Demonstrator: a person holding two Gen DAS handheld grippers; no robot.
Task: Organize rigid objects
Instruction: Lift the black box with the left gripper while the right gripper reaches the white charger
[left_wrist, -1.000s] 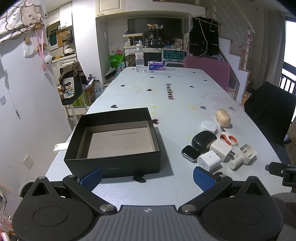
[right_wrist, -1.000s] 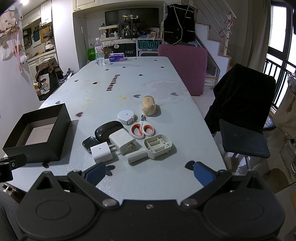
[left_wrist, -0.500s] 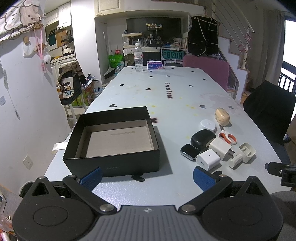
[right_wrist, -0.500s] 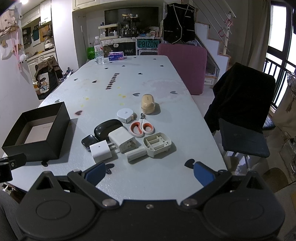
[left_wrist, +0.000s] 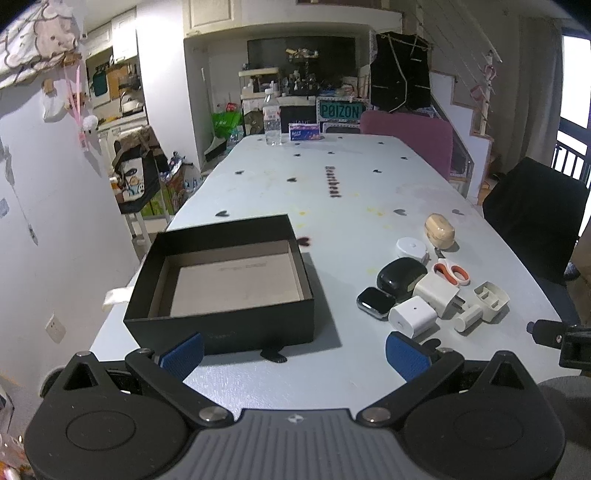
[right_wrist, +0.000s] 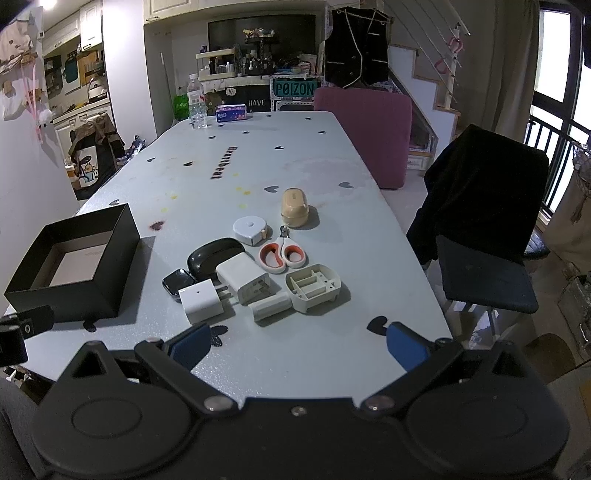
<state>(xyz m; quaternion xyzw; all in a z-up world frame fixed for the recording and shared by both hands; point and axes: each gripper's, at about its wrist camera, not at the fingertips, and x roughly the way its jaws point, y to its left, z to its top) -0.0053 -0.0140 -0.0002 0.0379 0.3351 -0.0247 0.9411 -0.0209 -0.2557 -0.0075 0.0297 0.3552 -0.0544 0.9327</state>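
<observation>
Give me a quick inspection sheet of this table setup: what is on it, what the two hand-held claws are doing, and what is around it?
Surface: pale table with black heart stickers, faint stains.
Job's things: black box, open and empty; beside it a cluster: smartwatch, black case, white chargers, scissors, tape measure, beige case.
Clutter: water bottle, tissue pack at far end.
Grippers: left gripper and right gripper both open, holding nothing.
Cables: nothing seen.
Surroundings: pink chair, dark chair, staircase.

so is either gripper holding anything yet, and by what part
Nothing is held. The left gripper and the right gripper are both open and empty, above the table's near edge.
</observation>
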